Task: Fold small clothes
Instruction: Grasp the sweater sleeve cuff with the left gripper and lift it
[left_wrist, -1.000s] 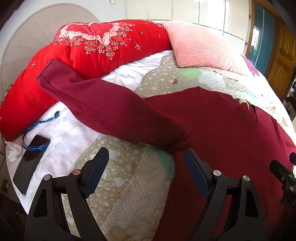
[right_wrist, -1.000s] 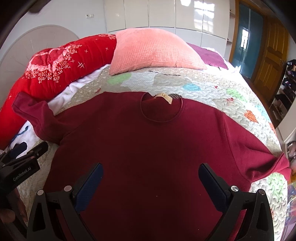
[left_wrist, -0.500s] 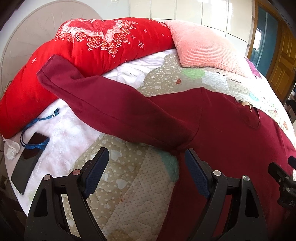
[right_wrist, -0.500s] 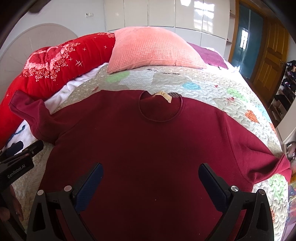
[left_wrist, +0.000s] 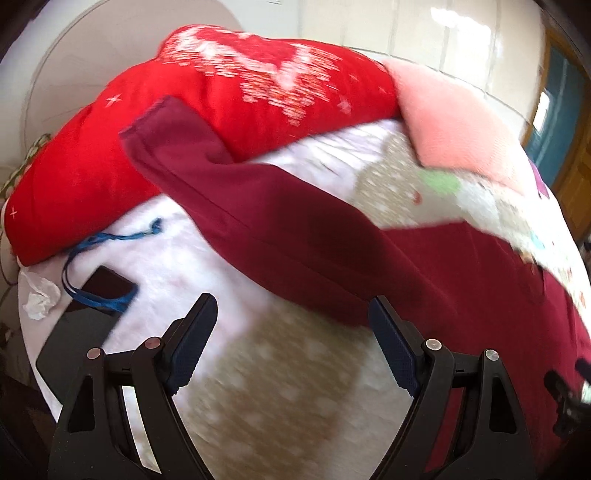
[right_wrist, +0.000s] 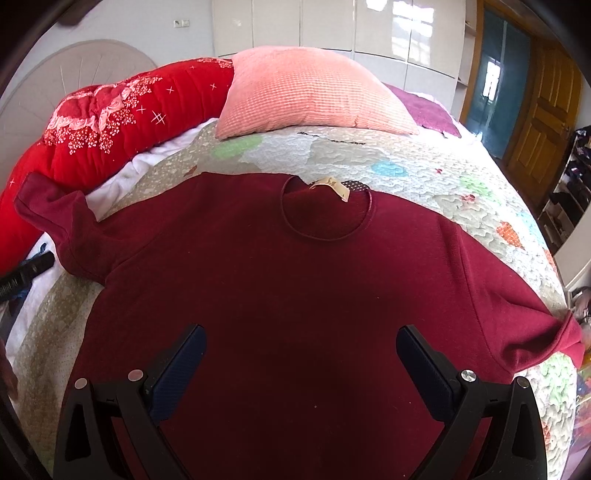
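A dark red sweater (right_wrist: 295, 295) lies flat and face up on the quilted bed, collar and label (right_wrist: 332, 186) toward the pillows. Its left sleeve (left_wrist: 266, 221) stretches out to the left, the cuff resting on the red duvet; its right sleeve (right_wrist: 532, 325) reaches the bed's right edge. My left gripper (left_wrist: 291, 314) is open and empty, just short of the left sleeve near the armpit. My right gripper (right_wrist: 301, 347) is open and empty above the sweater's lower body.
A rolled red flowered duvet (left_wrist: 240, 107) and a pink pillow (right_wrist: 310, 96) lie at the head of the bed. A dark phone with a blue lanyard (left_wrist: 92, 306) and a crumpled tissue (left_wrist: 38, 295) lie on the white sheet at left. The quilt (right_wrist: 424, 170) covers the bed.
My left gripper has moved forward and left toward the sleeve, and its view is now blurred. My right gripper has hardly moved. Both stay open.
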